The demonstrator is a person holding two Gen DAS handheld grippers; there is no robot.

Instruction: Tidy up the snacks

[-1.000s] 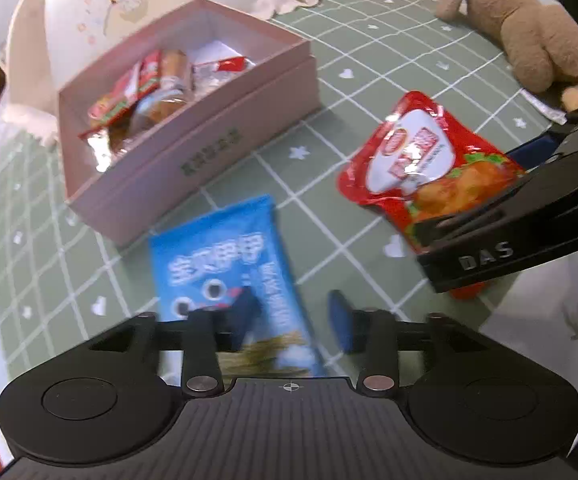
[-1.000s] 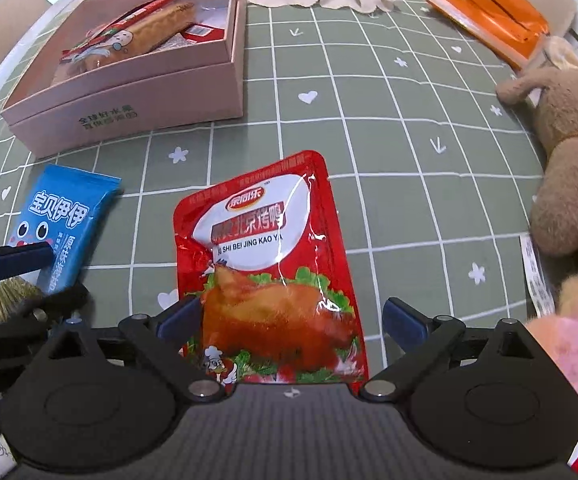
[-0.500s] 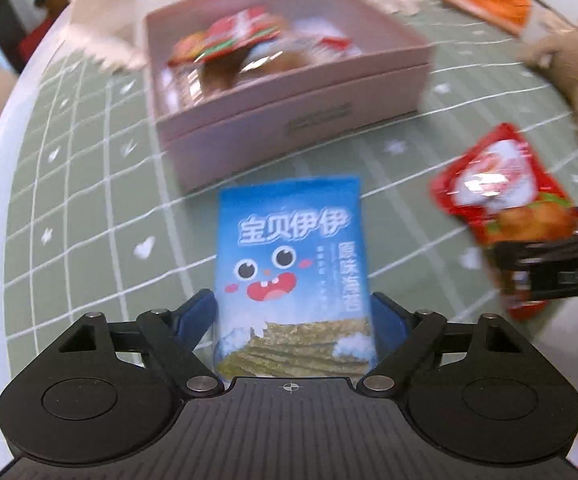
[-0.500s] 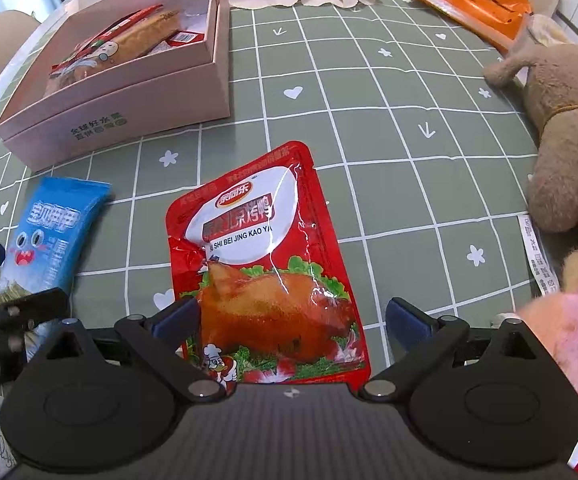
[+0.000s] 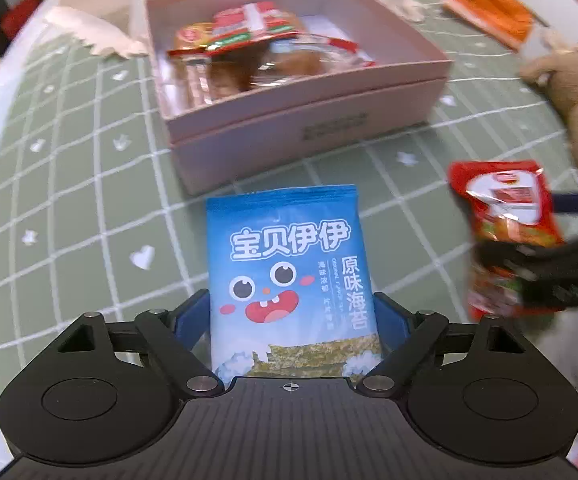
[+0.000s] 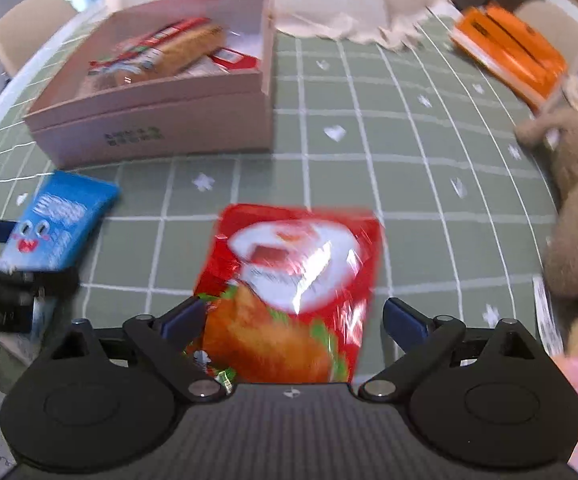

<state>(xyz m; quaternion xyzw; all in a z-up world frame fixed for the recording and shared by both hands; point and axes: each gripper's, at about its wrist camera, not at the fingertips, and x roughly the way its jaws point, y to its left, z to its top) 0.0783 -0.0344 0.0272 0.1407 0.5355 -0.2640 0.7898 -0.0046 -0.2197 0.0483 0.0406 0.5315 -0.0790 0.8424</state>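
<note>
The flat blue foil seaweed packet (image 5: 289, 276) lies on the green checked tablecloth (image 5: 89, 200) before the pink cardboard snack box (image 5: 289, 136), between the left gripper's (image 5: 291, 320) closing jaws, pads not yet pressing. It looks light, crinkly and slippery; pinch its side edges. Its near end is hidden. The right gripper (image 6: 293, 320) stands spread around the blurred red foil chicken pouch (image 6: 293, 280).

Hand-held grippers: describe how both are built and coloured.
The left hand-held gripper and the right hand-held gripper match: ribbed matte-black bodies, a round disc at each side, angular black link arms with silver pivot pins, dark blue fingers. No cables or sleeves show.
</note>
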